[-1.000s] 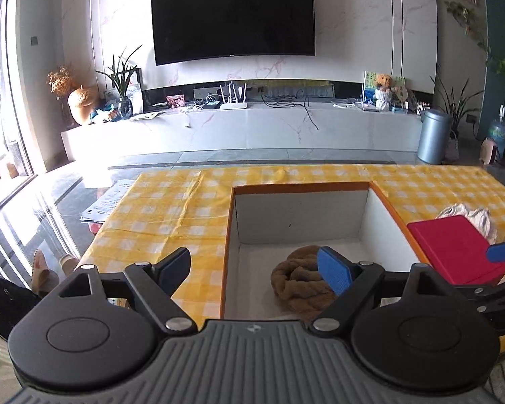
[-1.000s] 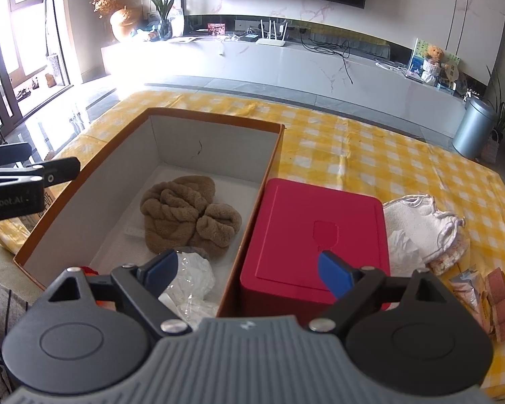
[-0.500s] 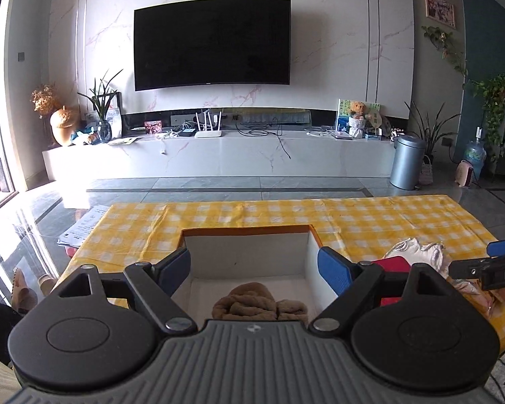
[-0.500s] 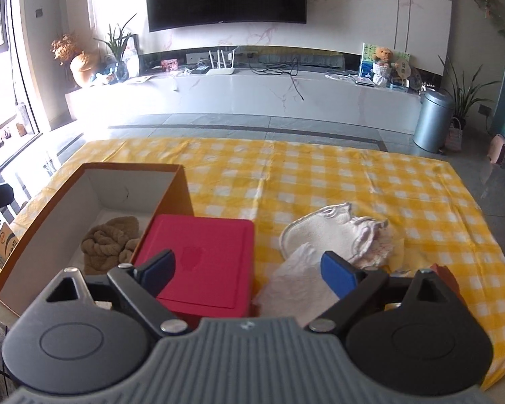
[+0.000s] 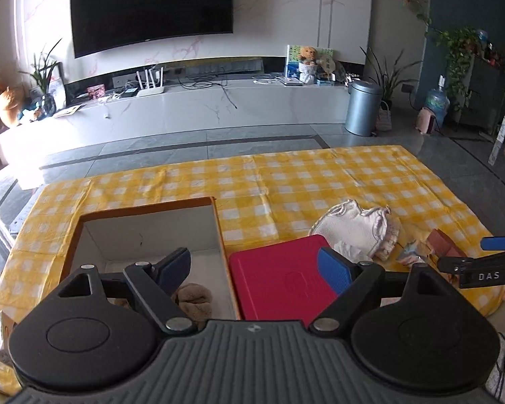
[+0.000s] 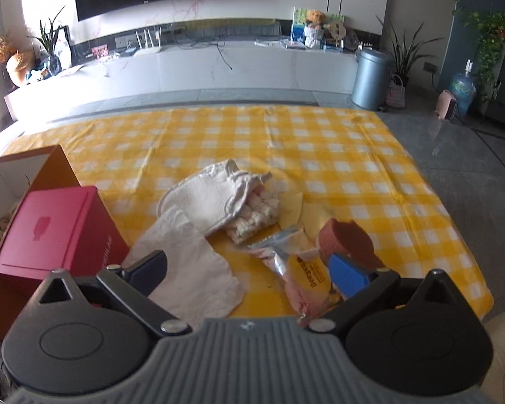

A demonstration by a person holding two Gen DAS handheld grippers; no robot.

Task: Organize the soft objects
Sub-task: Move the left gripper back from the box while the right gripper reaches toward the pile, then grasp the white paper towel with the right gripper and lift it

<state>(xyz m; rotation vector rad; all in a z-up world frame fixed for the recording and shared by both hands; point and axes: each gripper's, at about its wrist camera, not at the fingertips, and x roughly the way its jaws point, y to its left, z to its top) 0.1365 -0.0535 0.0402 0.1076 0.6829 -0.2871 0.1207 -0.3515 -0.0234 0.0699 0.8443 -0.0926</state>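
While right gripper is hanging wide, just opening, empty: cloth looking limp, light; pinching bunched edge.

Daylight pours in from around 9 o'clock in both views and blows out the white TV console to glare. The yellow checked tablecloth looks evenly lit, shadows soft. Fisheye bends the edges, corners go dark, and everything seems slightly motion-smeared.
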